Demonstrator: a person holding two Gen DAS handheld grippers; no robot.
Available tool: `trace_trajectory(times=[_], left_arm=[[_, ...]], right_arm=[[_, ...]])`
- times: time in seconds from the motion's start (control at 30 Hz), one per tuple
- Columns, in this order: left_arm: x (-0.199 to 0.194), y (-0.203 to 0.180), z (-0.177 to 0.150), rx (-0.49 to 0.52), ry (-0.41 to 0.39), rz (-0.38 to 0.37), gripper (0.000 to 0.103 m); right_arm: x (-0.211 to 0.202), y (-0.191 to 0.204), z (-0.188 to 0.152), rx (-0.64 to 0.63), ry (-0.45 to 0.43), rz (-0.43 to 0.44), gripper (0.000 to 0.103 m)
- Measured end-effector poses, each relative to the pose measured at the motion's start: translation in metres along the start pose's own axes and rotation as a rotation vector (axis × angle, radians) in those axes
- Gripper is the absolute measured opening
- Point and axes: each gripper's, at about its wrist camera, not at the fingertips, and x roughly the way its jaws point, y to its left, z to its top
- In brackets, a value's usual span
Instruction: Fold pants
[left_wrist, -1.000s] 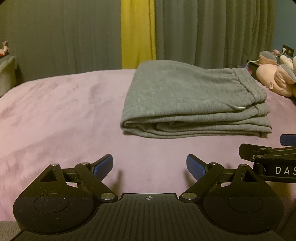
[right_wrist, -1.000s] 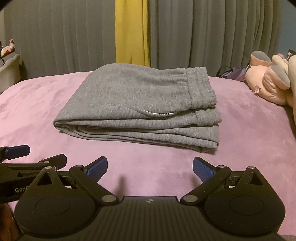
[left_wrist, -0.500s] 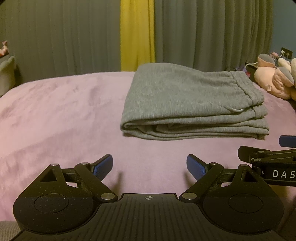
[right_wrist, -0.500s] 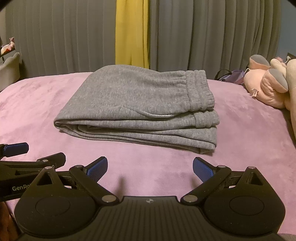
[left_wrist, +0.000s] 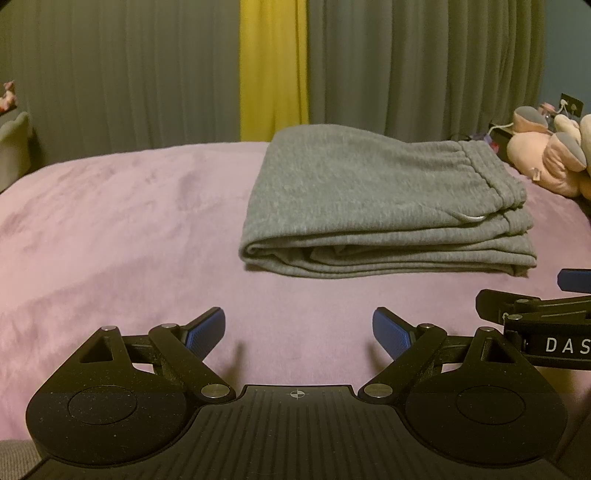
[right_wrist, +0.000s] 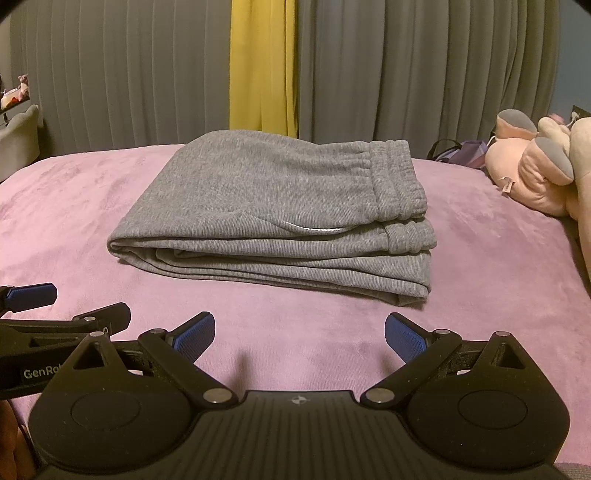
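Observation:
Grey sweatpants (left_wrist: 369, 195) lie folded in a flat stack on the pink bed cover (left_wrist: 129, 229), with the waistband on the right. They also show in the right wrist view (right_wrist: 280, 206). My left gripper (left_wrist: 298, 328) is open and empty, hovering above the cover a short way in front of the stack's left part. My right gripper (right_wrist: 300, 332) is open and empty, in front of the stack's near edge. Each gripper appears at the edge of the other's view.
A pink plush toy (right_wrist: 535, 173) lies at the right edge of the bed, also in the left wrist view (left_wrist: 554, 162). Grey curtains with a yellow strip (left_wrist: 273, 66) hang behind the bed. A purple bag (right_wrist: 461, 153) sits far right.
Both grippers have drawn back slightly from the folded pants and stayed open. The pants have not moved.

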Motion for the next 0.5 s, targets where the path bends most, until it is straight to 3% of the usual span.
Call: trace_trajectory(times=[0.5], left_arm=[[0.0003,-0.0008,-0.0006,0.002,0.001,0.001,0.093]], right_arm=[[-0.0002,-0.0014,-0.0005,0.002,0.000,0.001,0.099]])
